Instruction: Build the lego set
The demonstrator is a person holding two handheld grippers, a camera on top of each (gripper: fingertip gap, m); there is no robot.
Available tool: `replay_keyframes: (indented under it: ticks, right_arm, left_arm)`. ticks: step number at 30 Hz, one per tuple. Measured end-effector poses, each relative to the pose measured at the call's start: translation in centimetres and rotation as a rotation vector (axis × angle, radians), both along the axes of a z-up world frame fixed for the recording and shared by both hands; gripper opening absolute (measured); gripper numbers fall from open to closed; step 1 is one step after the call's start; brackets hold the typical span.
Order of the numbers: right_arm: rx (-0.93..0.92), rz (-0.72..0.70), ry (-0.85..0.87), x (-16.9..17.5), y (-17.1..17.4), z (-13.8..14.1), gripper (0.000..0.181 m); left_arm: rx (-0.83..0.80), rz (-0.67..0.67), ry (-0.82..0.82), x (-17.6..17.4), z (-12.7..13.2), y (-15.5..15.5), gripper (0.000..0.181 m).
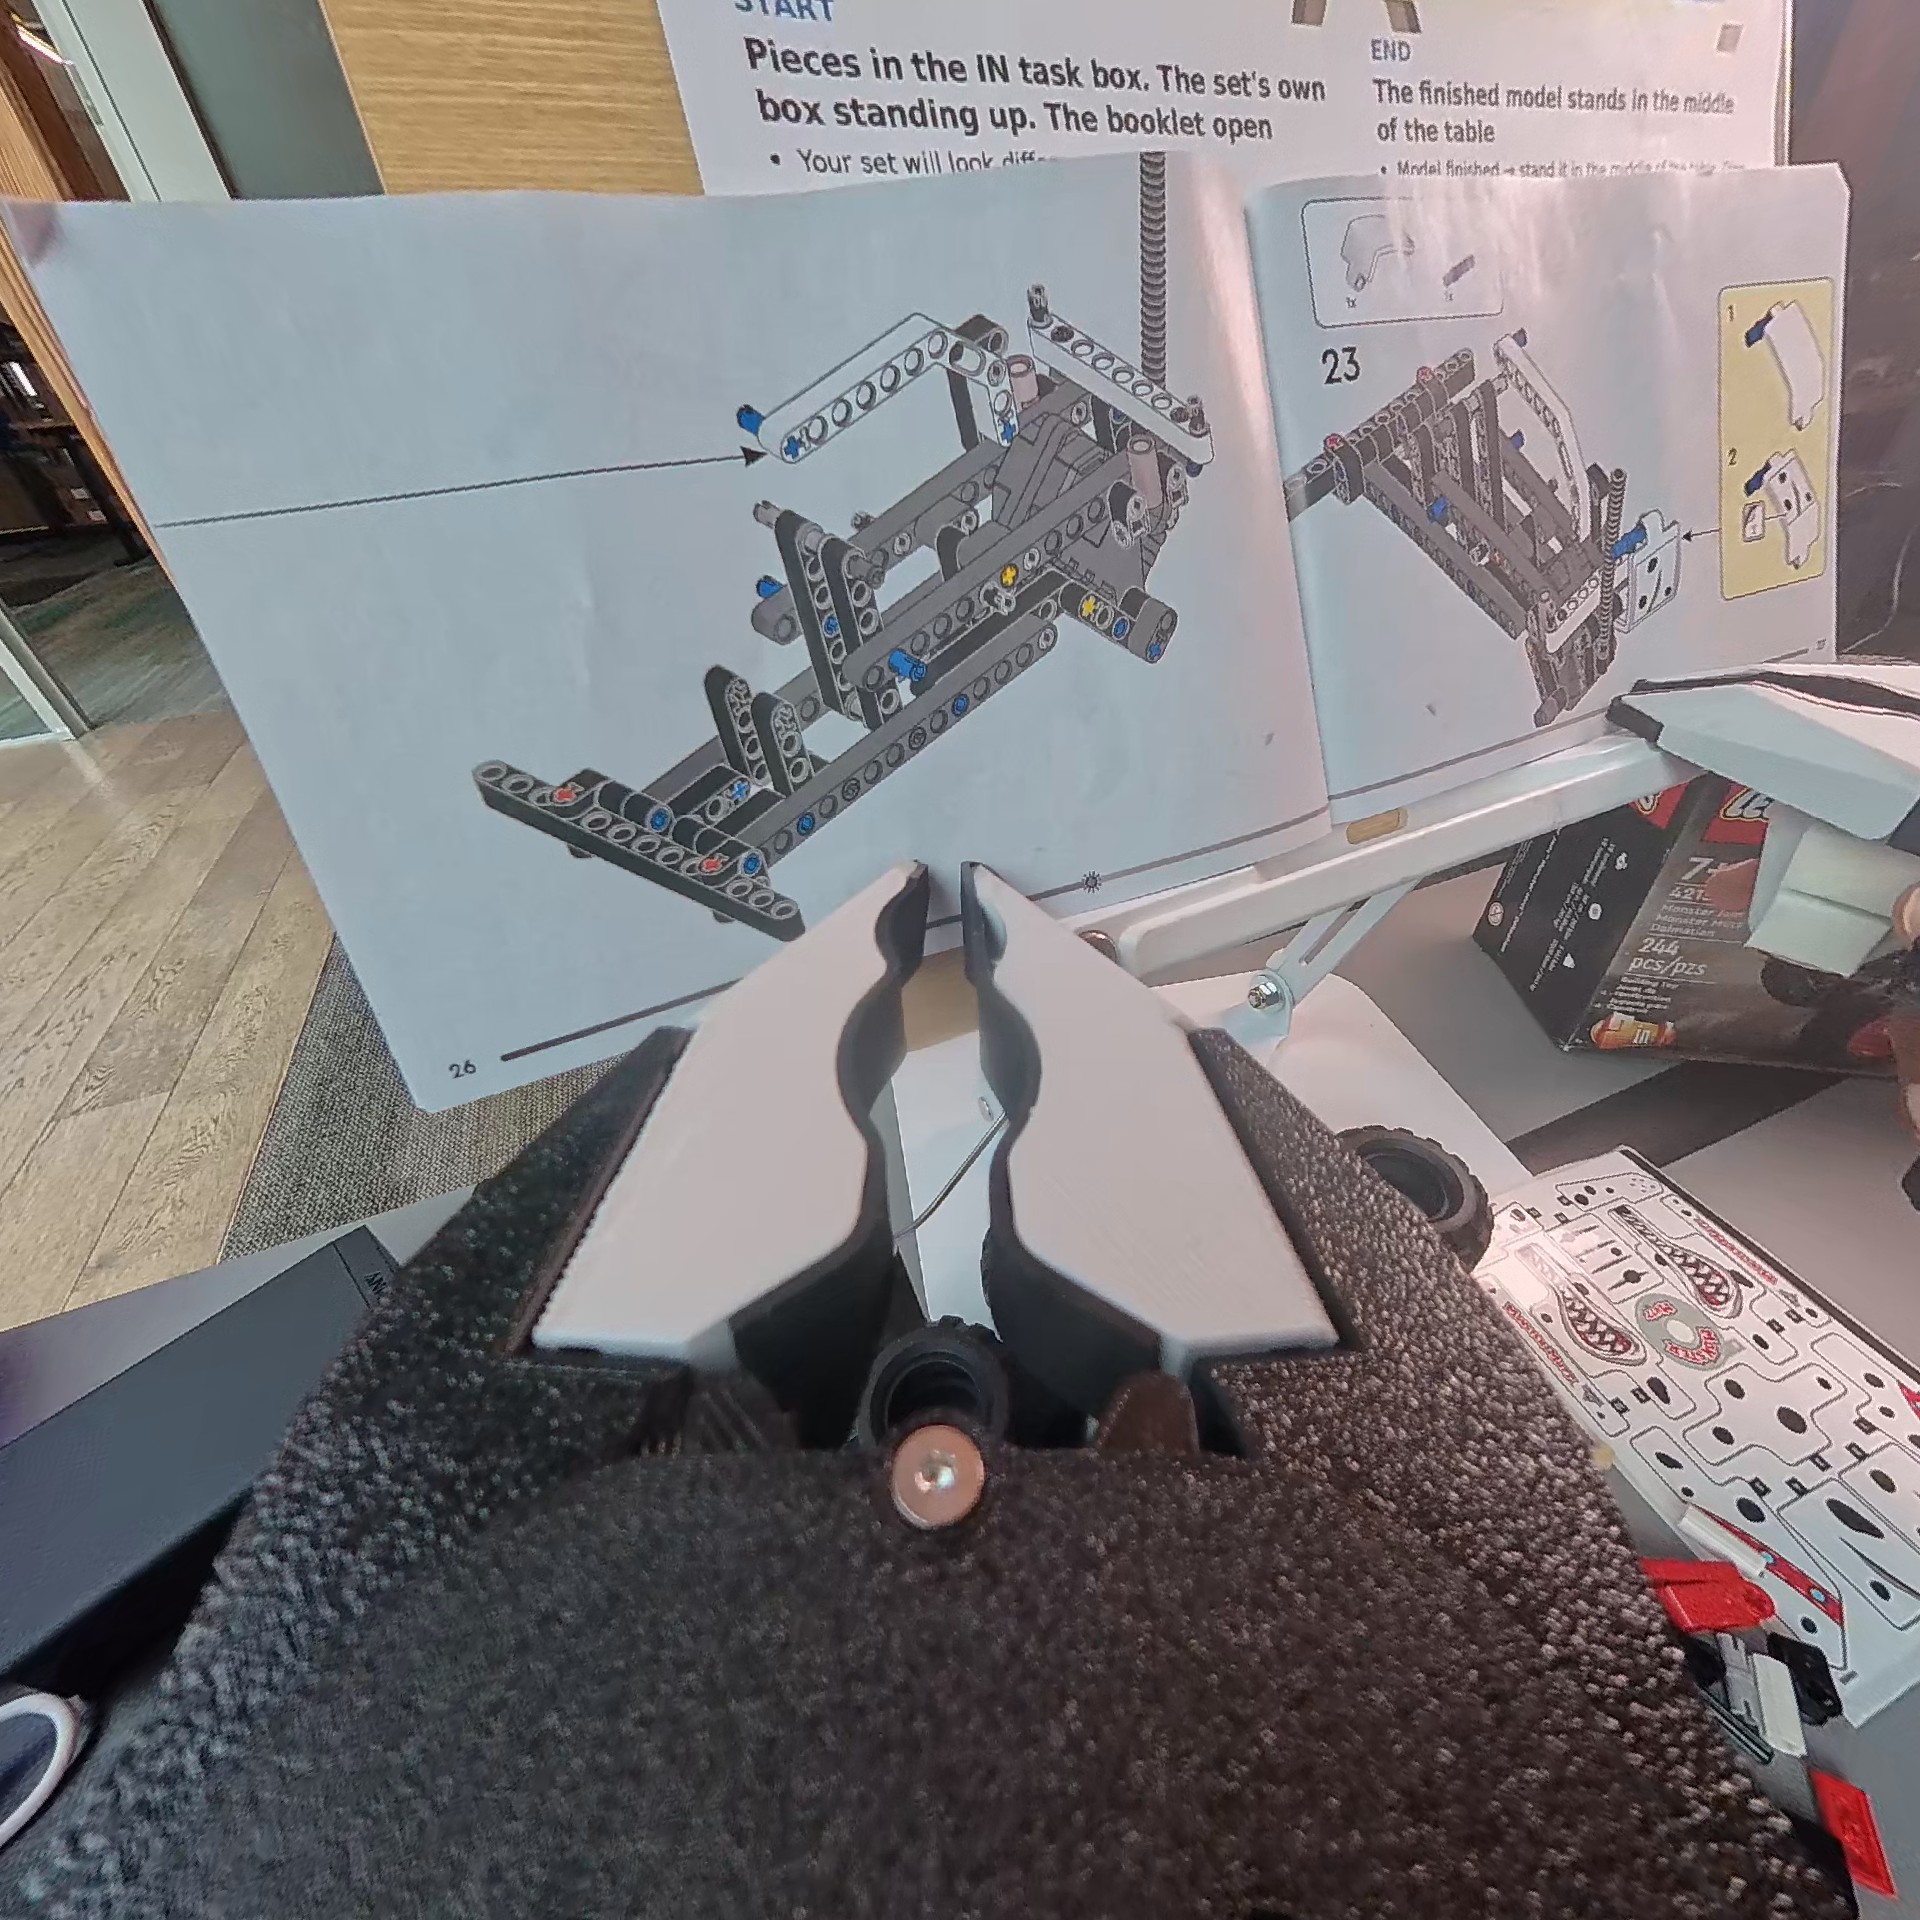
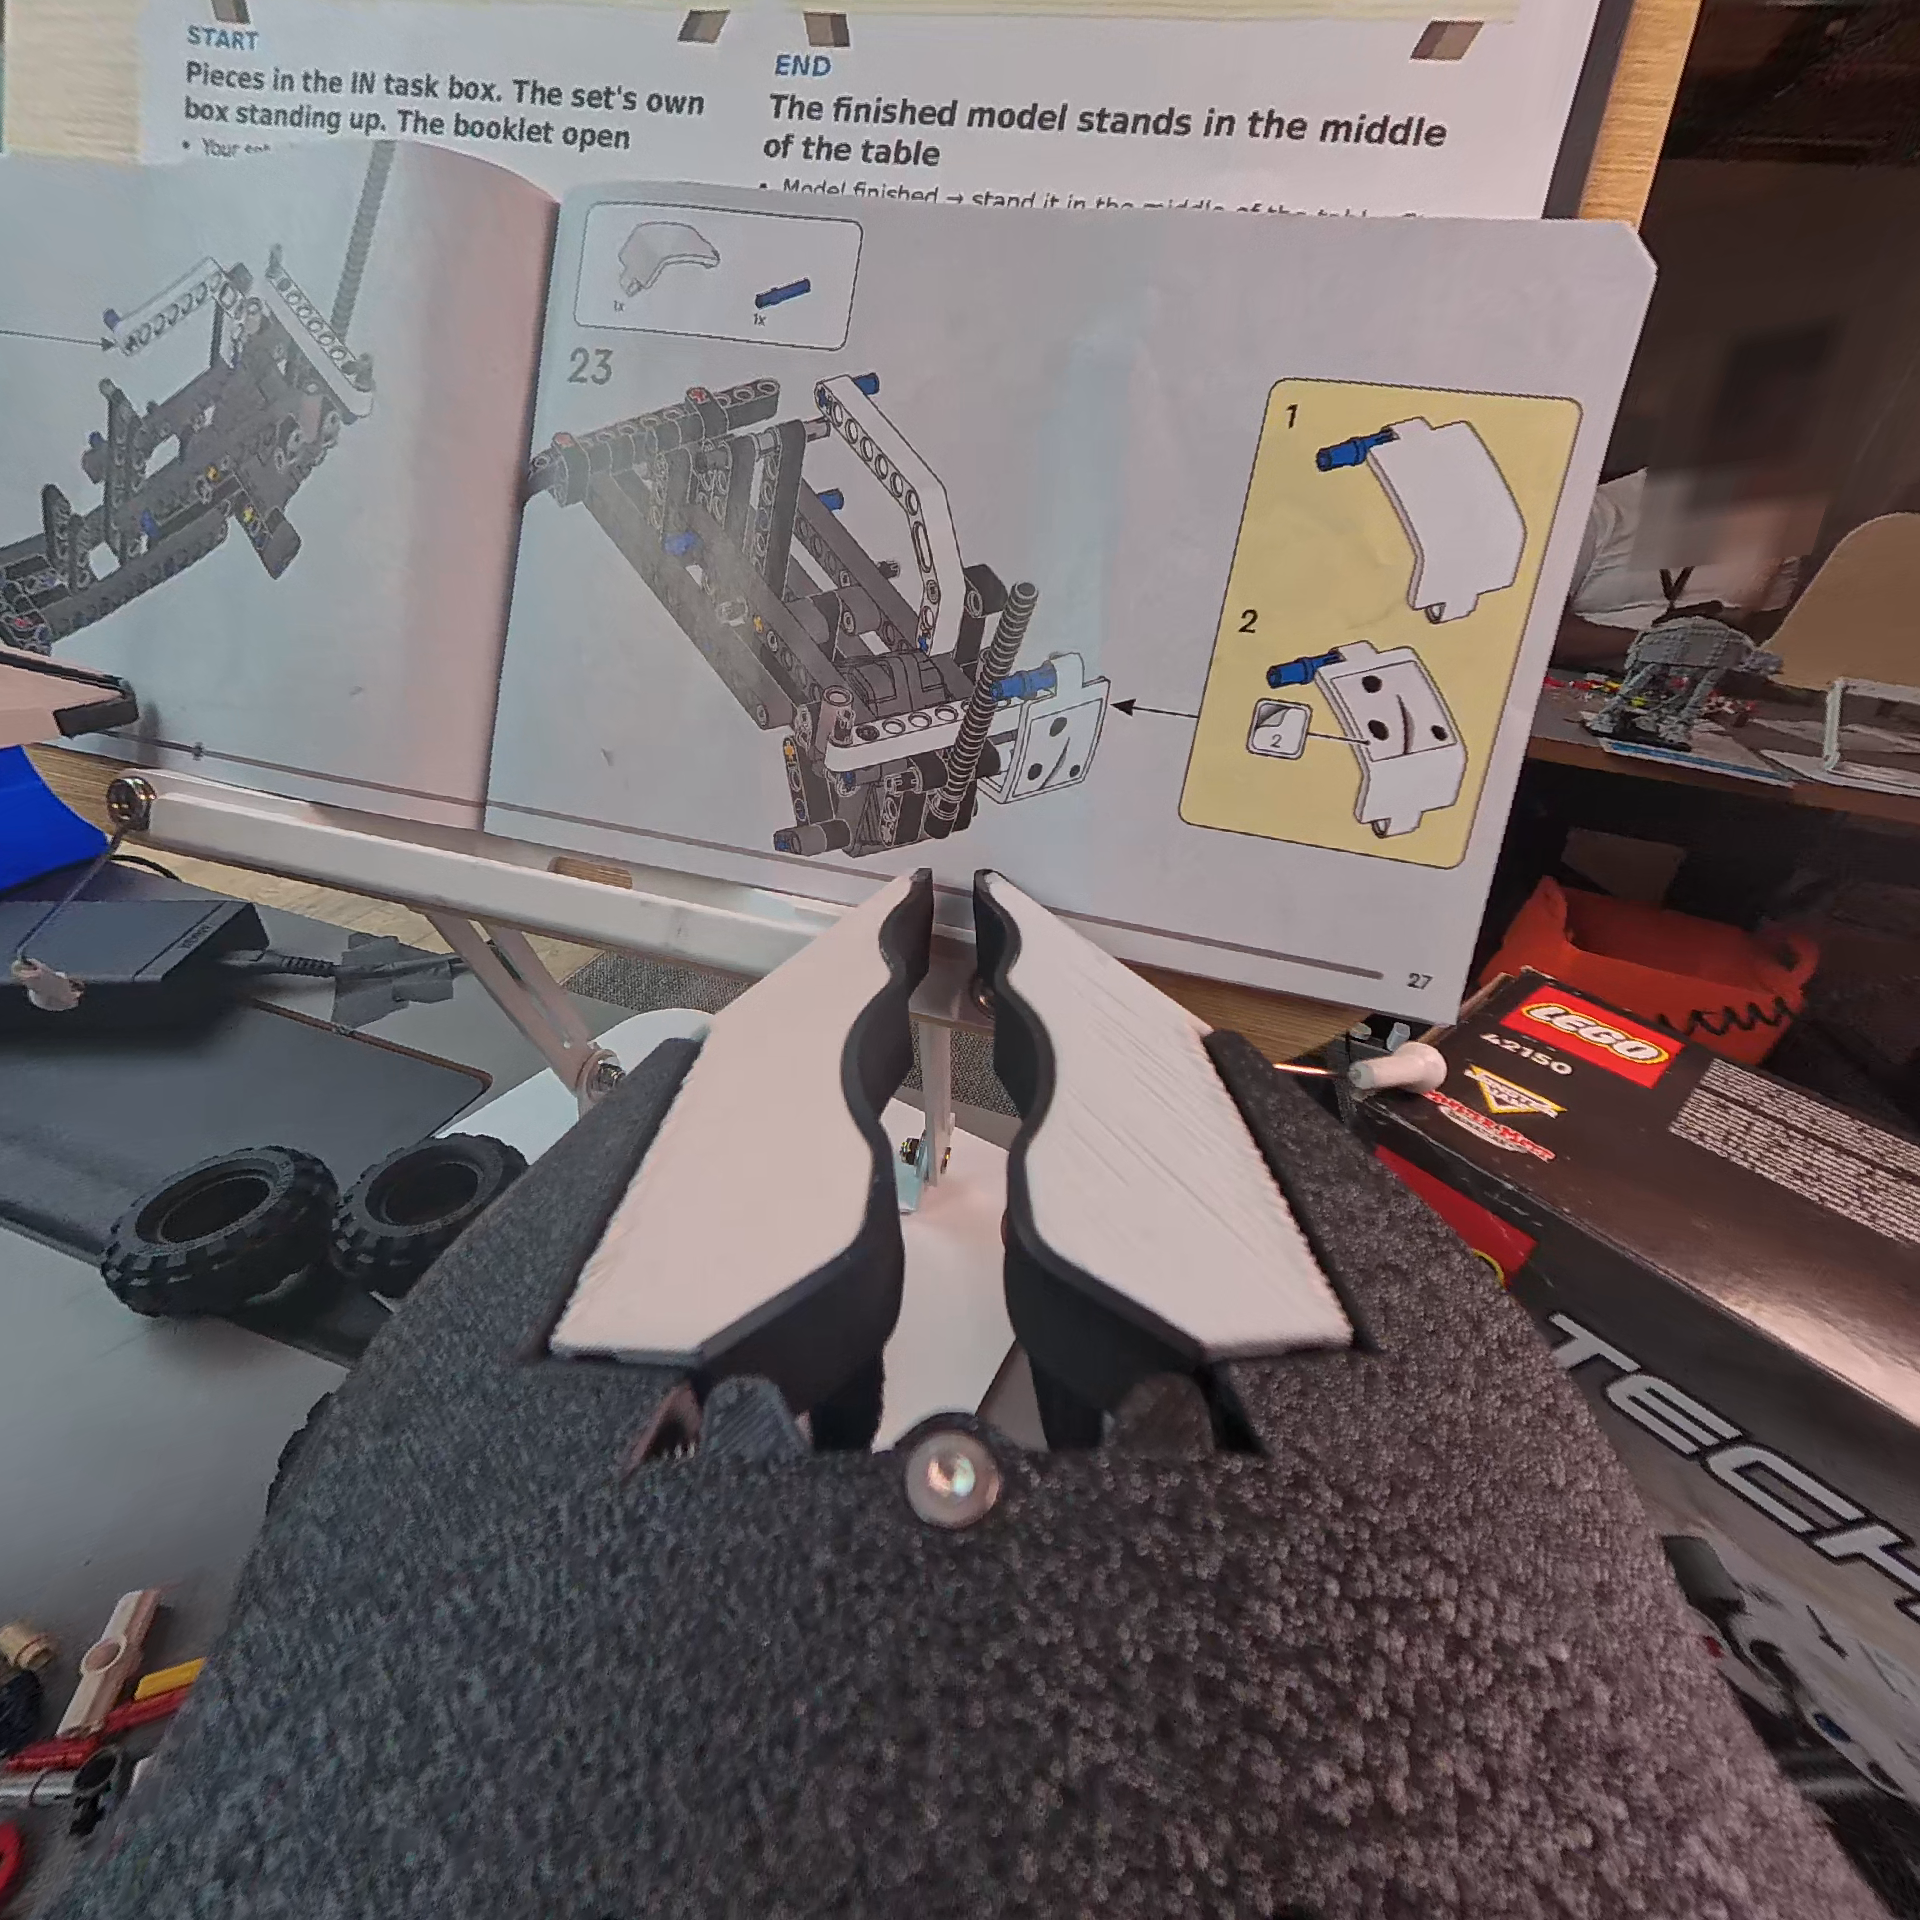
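Note:
The open instruction booklet [image 1: 727, 582] stands on a white stand [image 1: 1226, 894], right in front of both grippers, and fills the right wrist view [image 2: 1039, 582] too. My left gripper [image 1: 943, 883] is shut and empty, with only a thin slit between its tips, pointing at the booklet's lower edge. My right gripper [image 2: 951, 883] is also shut and empty, aimed at the right-hand page. A sticker sheet [image 1: 1714, 1403] lies at the right. Two black tyres [image 2: 223, 1216] lie left of the right gripper. Part of the white and red model [image 1: 1745, 1662] shows at the lower right.
The dark set box [image 2: 1662, 1143] lies at the right with a white pin [image 2: 1392, 1070] on it. Loose small pieces [image 2: 94, 1683] lie at the lower left. A black flat box [image 1: 156, 1455] sits at the left. A printed poster [image 2: 831, 104] hangs behind. My hands' fingertips stand some 20 centimeters from each other.

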State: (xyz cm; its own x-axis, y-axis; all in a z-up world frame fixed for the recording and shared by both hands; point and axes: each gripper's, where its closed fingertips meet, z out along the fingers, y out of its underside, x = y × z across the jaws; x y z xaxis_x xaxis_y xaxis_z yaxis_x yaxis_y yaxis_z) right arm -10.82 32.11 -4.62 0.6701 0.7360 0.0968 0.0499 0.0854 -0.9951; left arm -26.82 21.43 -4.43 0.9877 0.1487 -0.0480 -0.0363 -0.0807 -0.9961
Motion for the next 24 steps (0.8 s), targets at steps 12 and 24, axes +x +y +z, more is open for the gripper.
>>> replay_keyframes:
  ticks: [12,24]
  right_arm:
    - [-0.013,-0.028,-0.006,0.3,0.2,0.0,0.008]
    - [0.095,0.060,-0.015,0.5,-3.3,5.8,0.015]
  left_arm:
    - [0.002,0.006,-0.008,0.0,0.0,0.0,0.007]
    - [0.082,0.015,0.042,-0.1,6.3,-4.1,0.014]
